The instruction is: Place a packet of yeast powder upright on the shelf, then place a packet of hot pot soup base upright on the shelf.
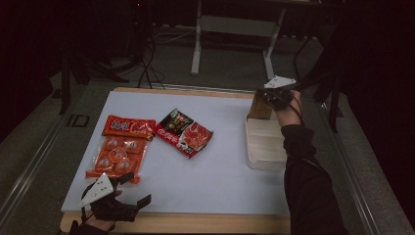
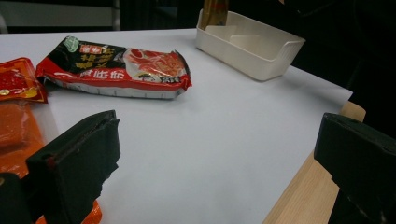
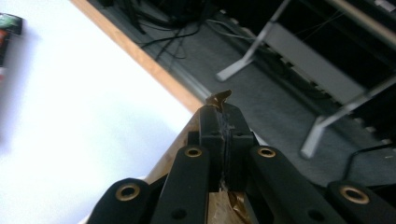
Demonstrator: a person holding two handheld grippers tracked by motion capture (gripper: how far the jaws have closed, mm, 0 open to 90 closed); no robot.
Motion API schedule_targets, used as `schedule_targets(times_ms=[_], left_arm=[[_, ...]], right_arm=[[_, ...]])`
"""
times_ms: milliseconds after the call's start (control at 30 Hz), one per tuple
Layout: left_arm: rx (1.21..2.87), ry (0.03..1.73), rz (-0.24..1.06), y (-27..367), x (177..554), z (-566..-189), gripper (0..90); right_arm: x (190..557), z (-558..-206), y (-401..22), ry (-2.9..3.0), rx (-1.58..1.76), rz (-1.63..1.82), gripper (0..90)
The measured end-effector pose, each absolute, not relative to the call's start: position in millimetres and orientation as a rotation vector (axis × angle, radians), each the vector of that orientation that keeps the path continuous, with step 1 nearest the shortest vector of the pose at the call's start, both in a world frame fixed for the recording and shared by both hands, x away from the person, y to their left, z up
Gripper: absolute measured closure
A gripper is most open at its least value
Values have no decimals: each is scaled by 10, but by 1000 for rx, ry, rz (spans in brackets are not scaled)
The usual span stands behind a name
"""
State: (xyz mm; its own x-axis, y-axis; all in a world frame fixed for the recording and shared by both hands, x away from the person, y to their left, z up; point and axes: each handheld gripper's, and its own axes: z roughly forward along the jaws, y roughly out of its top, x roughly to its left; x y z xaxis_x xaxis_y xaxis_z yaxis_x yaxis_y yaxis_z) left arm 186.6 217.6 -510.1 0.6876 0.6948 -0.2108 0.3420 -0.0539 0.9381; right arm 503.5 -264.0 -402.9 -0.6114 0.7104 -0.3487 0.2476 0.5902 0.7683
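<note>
Lowering a brown packet (image 1: 259, 106), pinched in the right hand-held gripper (image 1: 270, 98), into the white bin's (image 1: 264, 147) far end; two red packets (image 1: 117, 149) (image 1: 184, 132) remain left on the bench (image 1: 220, 181); left hand-held gripper (image 1: 128, 192) spread, idle.

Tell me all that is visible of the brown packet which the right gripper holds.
The brown packet is a flat pouch, gold-brown, and it looks like glossy foil or plastic. It stands upright at the far end of the white bin, lower part inside. The right gripper is shut on its top edge; a crinkled corner pokes out above the jaws. Any print on it is too dark to read.
</note>
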Motion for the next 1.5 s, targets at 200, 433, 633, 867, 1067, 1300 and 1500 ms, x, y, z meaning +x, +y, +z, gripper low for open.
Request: schedule_targets(times_ms=[200, 433, 633, 867, 1067, 1300, 1500], left_arm=[[1656, 847, 346, 2172, 1878, -5098, 7], [1652, 843, 339, 2151, 1889, -5096, 7], [1618, 829, 336, 2150, 1900, -5085, 7], [1595, 816, 361, 2151, 1924, -5056, 12], [1672, 846, 324, 2050, 1954, -5031, 24], [1701, 843, 281, 2008, 1989, -4996, 24], [1744, 808, 247, 1927, 2040, -4958, 25]], right_arm=[[4989, -4036, -2738, 2179, 874, 1024, 878], [4913, -3919, -2705, 2189, 861, 996, 696], [4748, -3734, -2693, 2136, 929, 1083, 518], [4356, -3623, -2672, 2055, 970, 1193, 293], [3990, -3673, -2664, 2051, 1021, 1327, 125], [3610, -3809, -2658, 2087, 991, 1458, 135], [3295, -3921, -2645, 2155, 911, 1488, 150]])
